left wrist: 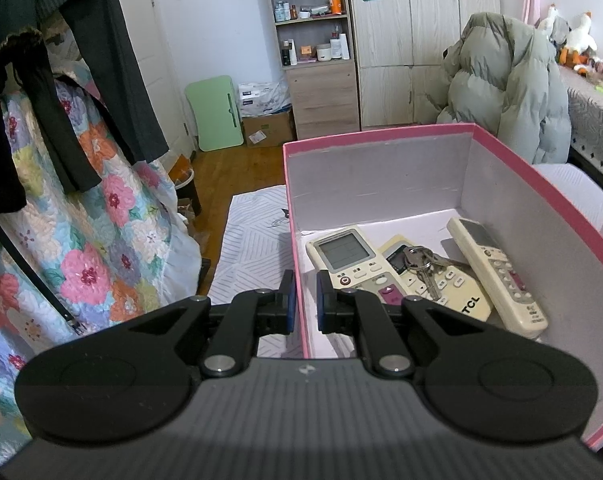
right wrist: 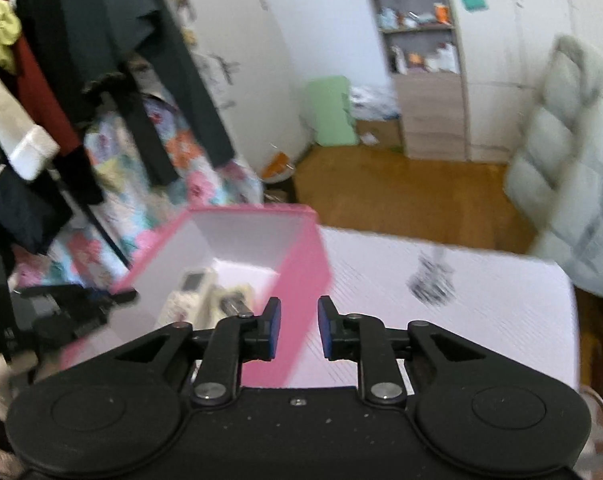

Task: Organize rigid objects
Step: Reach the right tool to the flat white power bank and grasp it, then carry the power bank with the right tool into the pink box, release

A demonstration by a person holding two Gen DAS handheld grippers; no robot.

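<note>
A pink box (left wrist: 541, 184) with a white inside stands on a white striped table (left wrist: 253, 240). Inside lie three remote controls: a white one with a screen (left wrist: 341, 252), a cream TCL one (left wrist: 457, 296) and a white one at the right (left wrist: 497, 272). A bunch of keys (left wrist: 421, 268) lies on the TCL remote. My left gripper (left wrist: 304, 300) is shut on the box's left wall. My right gripper (right wrist: 299, 328) is open and empty, above the box's right wall (right wrist: 301, 280). The right wrist view is blurred; the remotes (right wrist: 193, 292) and the left gripper (right wrist: 81, 308) show there.
A floral quilt (left wrist: 93, 240) and hanging dark clothes (left wrist: 93, 60) are at the left. A shelf unit (left wrist: 313, 40), a wardrobe (left wrist: 421, 40) and a grey puffer jacket (left wrist: 509, 88) stand beyond. A dark printed mark (right wrist: 431, 284) shows on the table right of the box.
</note>
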